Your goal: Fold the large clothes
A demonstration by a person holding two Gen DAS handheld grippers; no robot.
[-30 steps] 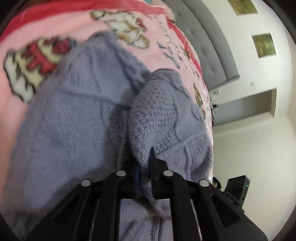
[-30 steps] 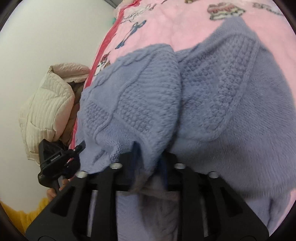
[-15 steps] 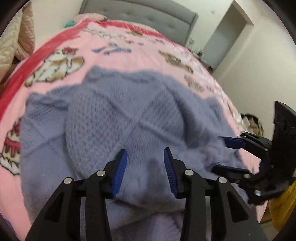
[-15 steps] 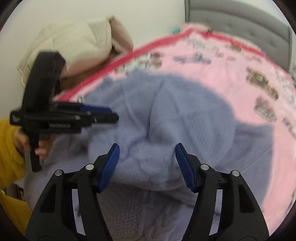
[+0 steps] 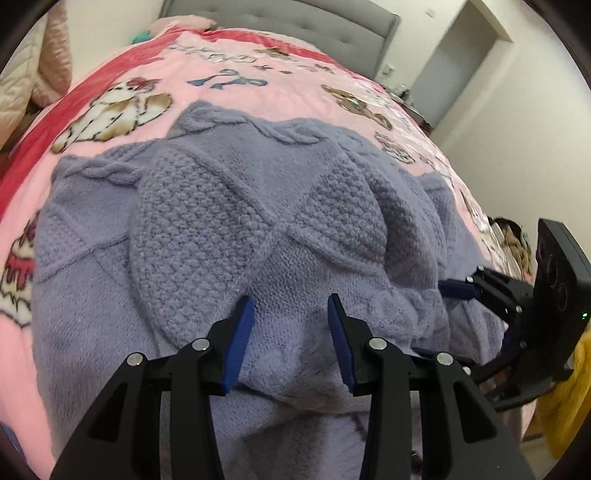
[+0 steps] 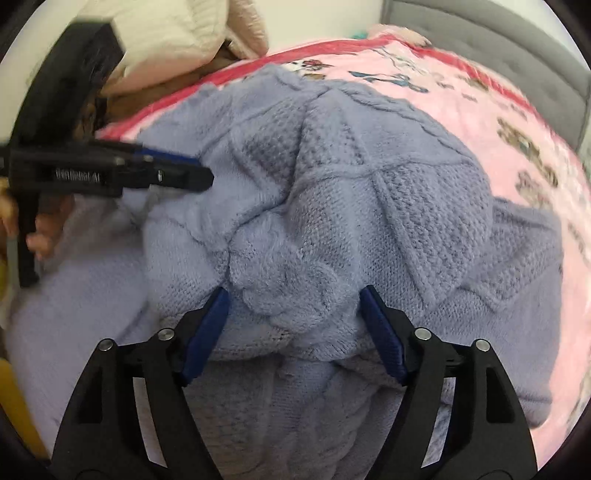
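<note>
Left gripper (image 5: 291, 306) spread wide, gripping nothing, hovering over folded lavender knit sweater (image 5: 258, 229). Right gripper (image 6: 293, 299) same deal, fingers apart. Sweater bunched on pink cartoon blanket (image 5: 258, 88), grey headboard (image 5: 295, 18) behind.

sweater (image 5: 229, 221) near hem cut off below | left claw (image 6: 173, 173) motion-blurred

Lavender cable-knit sweater (image 5: 229, 229) on a pink, red-edged cartoon-print blanket (image 5: 122, 99); grey tufted headboard (image 5: 295, 22).
</note>
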